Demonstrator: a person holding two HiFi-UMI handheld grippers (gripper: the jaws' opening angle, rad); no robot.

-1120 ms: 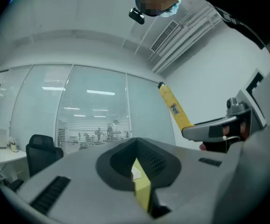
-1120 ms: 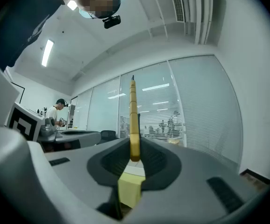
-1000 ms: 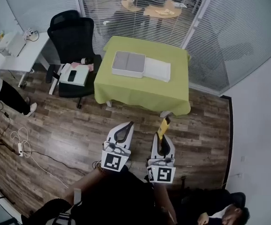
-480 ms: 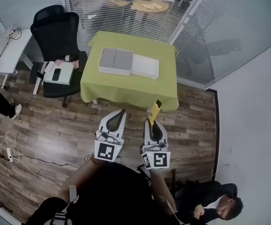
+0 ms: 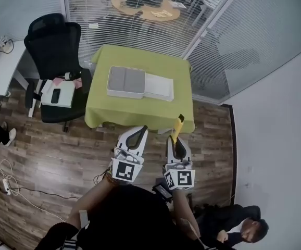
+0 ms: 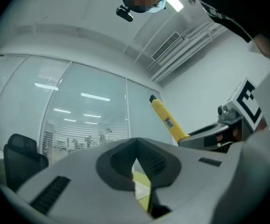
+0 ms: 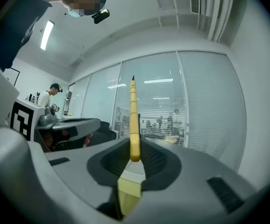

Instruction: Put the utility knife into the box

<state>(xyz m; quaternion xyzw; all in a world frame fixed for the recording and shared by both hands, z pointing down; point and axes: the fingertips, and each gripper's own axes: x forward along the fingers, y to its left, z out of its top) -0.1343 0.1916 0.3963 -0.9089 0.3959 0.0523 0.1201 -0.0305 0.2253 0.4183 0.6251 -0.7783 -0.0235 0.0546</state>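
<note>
A yellow utility knife (image 5: 177, 126) stands up from my right gripper (image 5: 176, 141), whose jaws are shut on its lower end; the right gripper view shows the knife (image 7: 134, 120) rising straight between them. My left gripper (image 5: 139, 133) is shut with nothing in it, just left of the right one. The knife (image 6: 166, 119) also shows to its right in the left gripper view. An open white box (image 5: 140, 83) with grey lining lies on the green-clothed table (image 5: 140, 107) ahead of both grippers, well apart from them.
A black office chair (image 5: 54, 46) stands left of the table, with a white case (image 5: 58, 94) on its seat. Glass partitions with blinds run behind and to the right of the table. A person (image 5: 234, 227) sits low at the right. Cables lie on the wooden floor at left.
The view has closed in on the table. Both grippers have come nearer its front edge, the knife still held upright in the right one.
</note>
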